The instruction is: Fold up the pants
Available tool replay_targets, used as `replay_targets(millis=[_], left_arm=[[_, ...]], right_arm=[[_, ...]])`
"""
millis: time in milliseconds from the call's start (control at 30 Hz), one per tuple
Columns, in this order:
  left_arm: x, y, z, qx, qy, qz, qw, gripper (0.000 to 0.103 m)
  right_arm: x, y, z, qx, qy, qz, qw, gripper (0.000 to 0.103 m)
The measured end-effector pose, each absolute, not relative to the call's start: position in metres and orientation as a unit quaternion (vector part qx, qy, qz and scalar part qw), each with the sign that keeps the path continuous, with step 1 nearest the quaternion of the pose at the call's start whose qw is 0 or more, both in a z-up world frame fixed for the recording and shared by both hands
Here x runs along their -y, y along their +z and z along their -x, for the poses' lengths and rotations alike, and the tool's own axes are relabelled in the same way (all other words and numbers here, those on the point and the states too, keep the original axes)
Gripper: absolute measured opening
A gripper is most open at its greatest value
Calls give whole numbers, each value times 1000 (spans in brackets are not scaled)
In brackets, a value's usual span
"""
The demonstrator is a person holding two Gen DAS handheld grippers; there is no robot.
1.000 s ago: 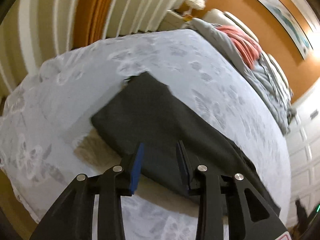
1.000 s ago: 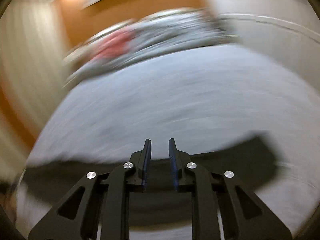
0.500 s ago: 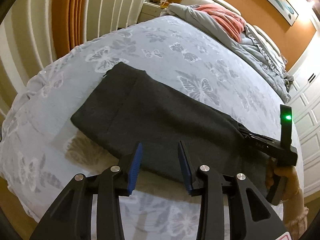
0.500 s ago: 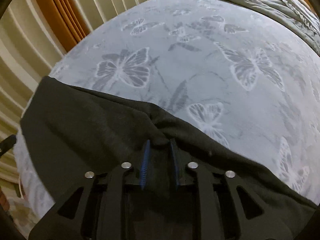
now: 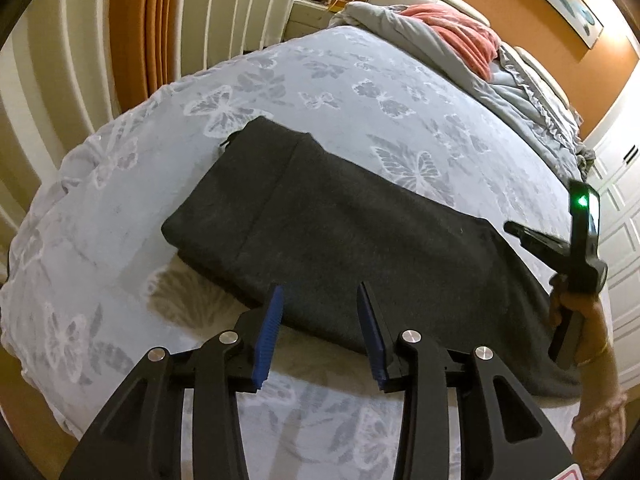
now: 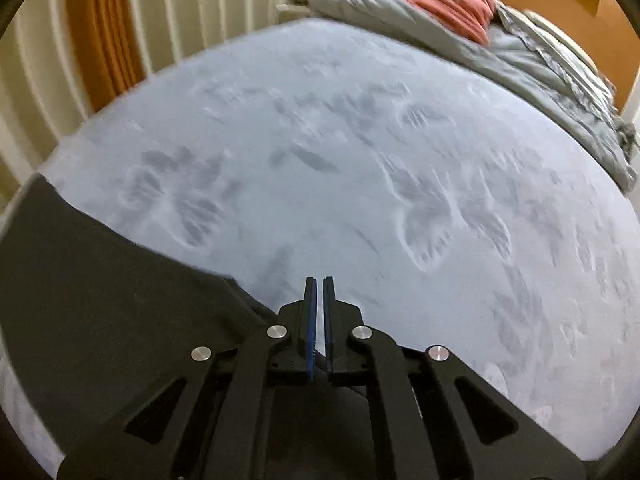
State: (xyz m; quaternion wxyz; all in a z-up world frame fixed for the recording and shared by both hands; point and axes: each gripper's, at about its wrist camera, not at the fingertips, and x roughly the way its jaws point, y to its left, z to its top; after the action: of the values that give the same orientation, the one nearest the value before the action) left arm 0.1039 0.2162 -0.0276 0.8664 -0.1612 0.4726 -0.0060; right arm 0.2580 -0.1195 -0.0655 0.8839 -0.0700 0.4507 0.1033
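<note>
Dark grey pants (image 5: pixel 344 232) lie folded lengthwise in a long strip across the pale blue butterfly bedspread (image 5: pixel 360 92). My left gripper (image 5: pixel 320 300) is open and empty, just above the strip's near edge. The right gripper's body shows in the left wrist view (image 5: pixel 568 248), lifted above the pants' right end. In the right wrist view the right gripper (image 6: pixel 319 284) has its fingers shut with nothing between them. The pants (image 6: pixel 104 292) lie below and left of it.
A rumpled grey duvet (image 5: pixel 460 56) with a coral blanket (image 5: pixel 468 40) lies at the head of the bed. Striped curtains (image 5: pixel 80 52) hang on the left. White cupboard doors (image 5: pixel 616 200) stand on the right. The bed's near edge is just under my left gripper.
My right gripper held a pinch of the pants half a second ago; now it has let go, closed fully and lifted off. My left gripper has stayed open and drawn back slightly.
</note>
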Motion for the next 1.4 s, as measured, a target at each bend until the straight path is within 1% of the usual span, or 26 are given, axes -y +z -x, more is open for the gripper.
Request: replay_targets(millis=[67,133,200,233,267,367,400,433,467,500,567,633,667,700,733,767,800,833,867,933,1000,1033,1100,1233,1367,1400], left_arm=[[-221,-28,-104,-473,10,158,867,54],[-235,-27,-102,-463,38,170,869,56],[-253,-25,-102,-453,54,199,867,59],[-267,-26,-101,-447,64,229,862,64],[-277,-28,-102,-445,68,257,855,67],[-305,-49,-109,-455,66,357,813,67],[-313,-61,-113,-462,68,390,794,67],[-315,-67,-116,-464,69,409,783,67],[-317,-74,-119,-466,71,422,774,67],[-316,-81,-121,-470,71,430,767,67],[-312,-90,-125,-473,70,441,759,67],[-304,-91,-126,-470,85,430,767,67],[-300,-90,-127,-468,90,421,772,67],[-298,-89,-128,-466,92,413,777,65],[-295,-88,-129,-463,94,406,782,61],[-292,-88,-129,-460,95,405,785,48],[-291,-88,-130,-459,99,405,784,45],[-291,-89,-130,-458,101,408,783,40],[-292,-90,-129,-457,103,413,781,37],[-292,-92,-128,-454,113,427,774,36],[-292,-92,-129,-452,124,430,772,36],[-291,-92,-128,-450,135,431,770,36],[-288,-91,-128,-446,153,436,767,36],[-275,-89,-124,-434,187,429,770,36],[-266,-86,-125,-430,204,408,779,36],[-264,-86,-125,-430,205,403,781,36]], right_arm=[[132,-51,-237,-433,125,31,892,3],[140,-40,-204,-430,146,27,891,3],[141,-41,-174,-444,159,52,880,3],[143,-42,-165,-448,152,65,879,3],[150,-44,-154,-451,138,78,879,3],[196,-41,-128,-450,92,59,886,6],[226,-38,-121,-447,64,28,892,16],[247,-36,-116,-445,40,3,895,36],[274,-34,-111,-443,5,-29,896,46],[292,-33,-109,-444,-16,-47,895,53],[338,-24,-99,-440,-53,-82,893,52],[377,-13,-82,-418,-104,-87,898,53],[402,-9,-71,-411,-136,-87,897,55],[420,-7,-62,-406,-159,-87,896,60],[444,-6,-50,-399,-191,-89,893,64],[469,-6,-36,-393,-223,-92,887,65],[504,-10,-15,-388,-266,-95,877,67],[523,-14,-4,-386,-288,-100,870,67],[555,-22,18,-385,-329,-113,855,67],[593,-37,48,-385,-364,-162,833,67],[618,-50,71,-376,-351,-229,826,67],[622,-53,77,-373,-341,-245,827,67],[622,-57,80,-373,-321,-249,834,69],[608,-61,68,-390,-288,-198,852,69],[620,-77,53,-411,-306,-202,835,69],[626,-82,49,-417,-308,-215,828,66]])
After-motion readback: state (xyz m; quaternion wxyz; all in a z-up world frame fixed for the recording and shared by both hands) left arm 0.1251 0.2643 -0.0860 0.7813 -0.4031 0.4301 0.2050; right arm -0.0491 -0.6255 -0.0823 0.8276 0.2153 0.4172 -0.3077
